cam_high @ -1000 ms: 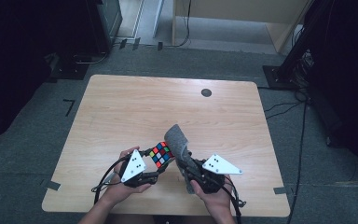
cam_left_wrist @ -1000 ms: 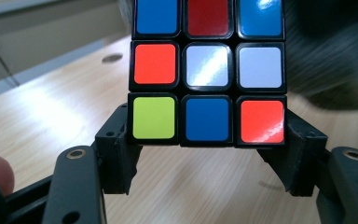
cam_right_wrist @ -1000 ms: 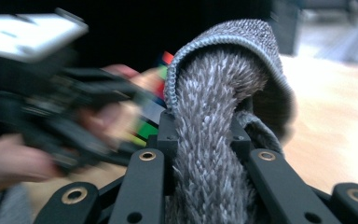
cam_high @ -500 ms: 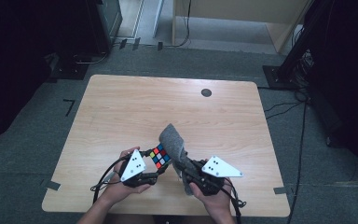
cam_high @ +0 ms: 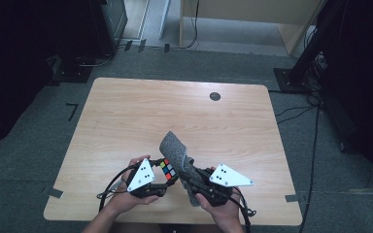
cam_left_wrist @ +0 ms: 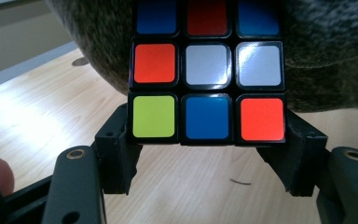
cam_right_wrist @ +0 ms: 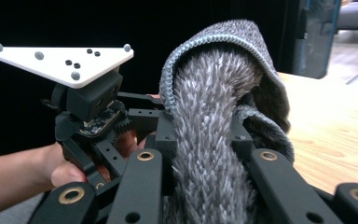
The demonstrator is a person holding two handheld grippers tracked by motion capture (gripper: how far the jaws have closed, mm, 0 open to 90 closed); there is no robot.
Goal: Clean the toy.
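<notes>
Lower centre of the high view, above the bench (cam_high: 126, 116): left tool (cam_high: 162, 175) clamped the cube (cam_high: 166, 169) by its side faces, right tool (cam_high: 190, 180) pinched the cloth (cam_high: 175, 151). Cube looked rigid, slick; cloth soft, floppy, best bunched.

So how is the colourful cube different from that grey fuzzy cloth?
The cube is hard and boxy with glossy coloured squares; the cloth is soft, grey, shaggy and folded over. The cube sits in the left claw, the cloth in the right claw. Both are gripped and held above the table, close together.
</notes>
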